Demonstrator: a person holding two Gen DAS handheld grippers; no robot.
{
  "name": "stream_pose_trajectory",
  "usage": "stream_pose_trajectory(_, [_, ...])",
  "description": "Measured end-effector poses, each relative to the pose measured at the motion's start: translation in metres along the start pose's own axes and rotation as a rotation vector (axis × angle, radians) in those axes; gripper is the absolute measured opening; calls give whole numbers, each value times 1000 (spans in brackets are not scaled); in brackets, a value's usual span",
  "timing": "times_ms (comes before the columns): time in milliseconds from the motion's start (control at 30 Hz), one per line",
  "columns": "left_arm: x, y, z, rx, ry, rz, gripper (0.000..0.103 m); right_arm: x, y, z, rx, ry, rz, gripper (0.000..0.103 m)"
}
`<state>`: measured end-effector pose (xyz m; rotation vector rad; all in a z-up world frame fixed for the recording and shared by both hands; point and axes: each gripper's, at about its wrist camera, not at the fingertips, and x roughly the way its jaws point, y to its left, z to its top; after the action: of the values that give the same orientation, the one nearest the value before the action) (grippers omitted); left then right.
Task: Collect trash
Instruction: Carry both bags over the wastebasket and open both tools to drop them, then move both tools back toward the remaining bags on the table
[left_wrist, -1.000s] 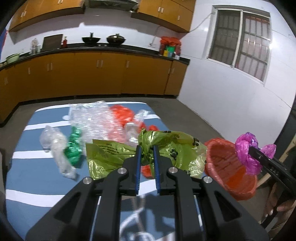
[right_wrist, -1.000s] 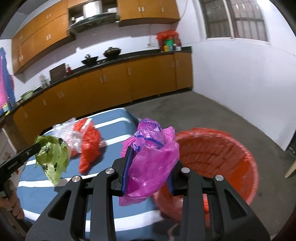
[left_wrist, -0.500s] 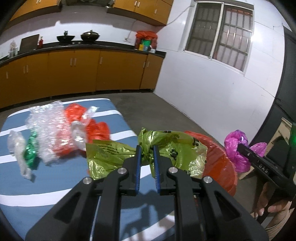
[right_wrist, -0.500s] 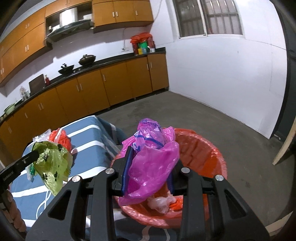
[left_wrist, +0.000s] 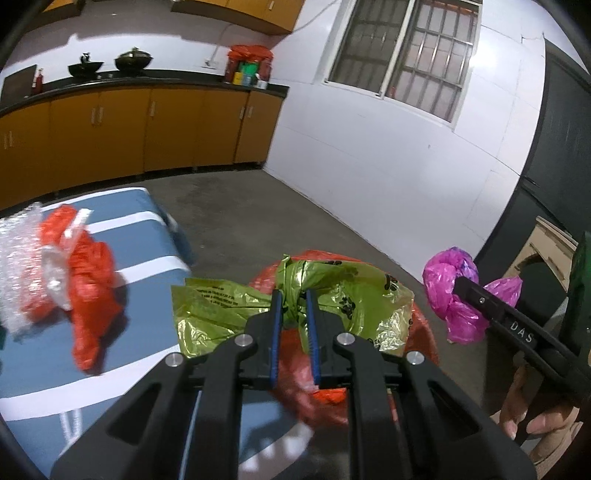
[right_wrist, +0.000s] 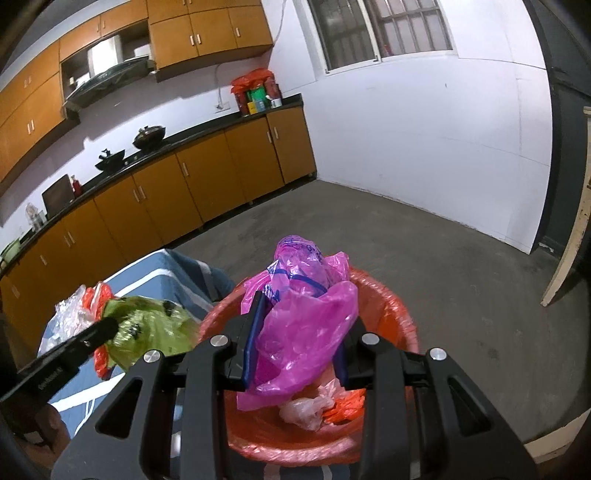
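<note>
Two bags have swung off the counter toward the bin: my left jaws clamp the green bag, right jaws the pink bag, ready to drop.

Left tool and right tool both clamped, angled downward.

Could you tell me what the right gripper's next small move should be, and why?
Probably open the right gripper and drop the pink bag: it is clamped on the bag directly above the red-lined bin, which already holds trash.
</note>
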<state>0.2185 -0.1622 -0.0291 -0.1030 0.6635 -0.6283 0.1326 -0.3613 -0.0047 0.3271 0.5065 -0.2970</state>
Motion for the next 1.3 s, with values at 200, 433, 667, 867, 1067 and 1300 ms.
stream_pose_trajectory(200, [24, -20, 7, 30, 14, -44, 14, 5, -12, 9, 40, -10, 3, 33])
stream_pose_trajectory(433, [50, -29, 6, 51, 42, -71, 15, 7, -19, 16, 54, -27, 15, 34])
stream_pose_trajectory(667, [68, -24, -3, 38, 94, -68, 25, 14, -29, 15, 91, -11, 55, 54])
stream_pose_trajectory(867, [69, -14, -10, 28, 112, -44, 30, 12, -31, 13, 98, -14, 44, 58])
stream_pose_trajectory(1067, [54, -1, -8, 19, 75, 16, 37, 6, -27, 11, 58, -24, 10, 58])
stream_pose_trajectory(1300, [33, 20, -11, 9, 49, 101, 46, 4, -13, 9, 17, -23, 7, 58])
